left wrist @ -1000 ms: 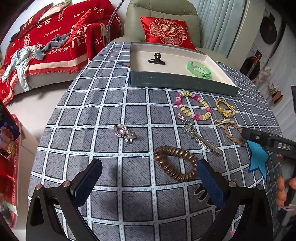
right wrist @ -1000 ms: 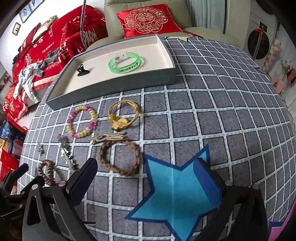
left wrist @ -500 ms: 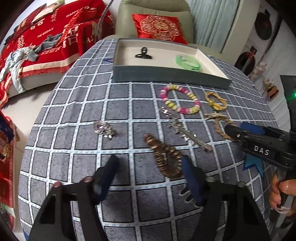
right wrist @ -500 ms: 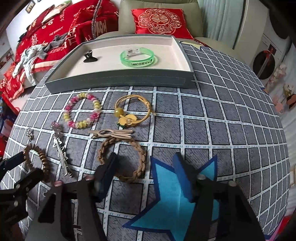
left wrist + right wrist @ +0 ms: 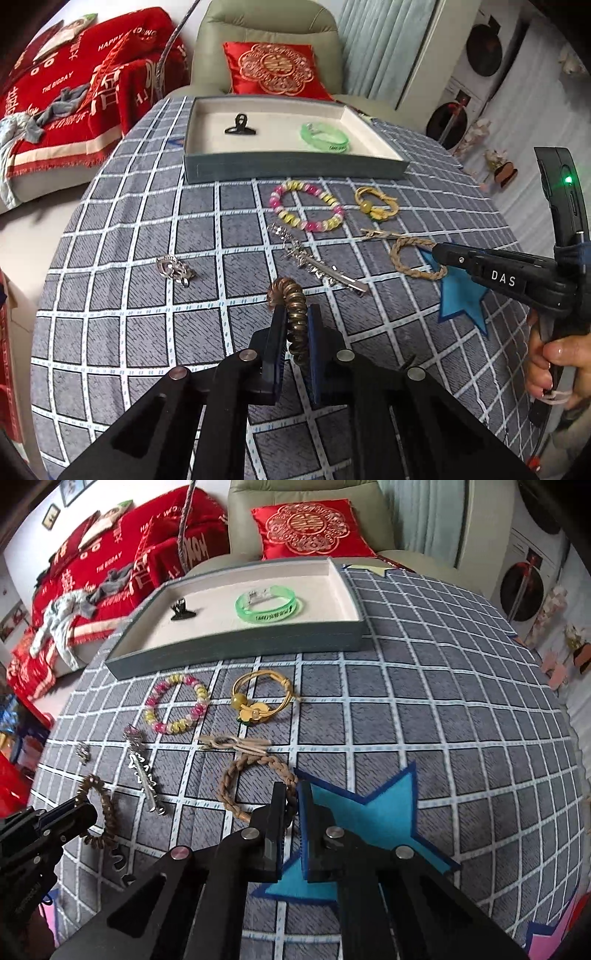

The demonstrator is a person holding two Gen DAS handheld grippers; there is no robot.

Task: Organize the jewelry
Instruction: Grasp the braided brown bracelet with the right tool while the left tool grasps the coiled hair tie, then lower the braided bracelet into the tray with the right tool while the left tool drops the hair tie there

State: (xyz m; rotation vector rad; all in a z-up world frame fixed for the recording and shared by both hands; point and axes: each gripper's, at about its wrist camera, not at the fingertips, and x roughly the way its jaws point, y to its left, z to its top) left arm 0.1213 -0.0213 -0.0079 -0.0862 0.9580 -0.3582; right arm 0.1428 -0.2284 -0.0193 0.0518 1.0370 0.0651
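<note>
Left wrist view: my left gripper (image 5: 295, 325) is clamped on the bronze coil bracelet (image 5: 293, 306), whose lower loop is hidden between the pads. My right gripper (image 5: 291, 808) pinches the braided brown bracelet (image 5: 240, 779) at its near edge, part hidden. Both point steeply down; the grey tray (image 5: 295, 170) lies beyond.

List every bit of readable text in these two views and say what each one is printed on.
"DAS": on the right gripper.
"THE BIGDAY": on the red blanket.
"HAPPY": same blanket, the following word unclear.
Dark print on the green bangle: too small to read.
Embroidered emblem on the red cushion: a sign, not legible.
</note>
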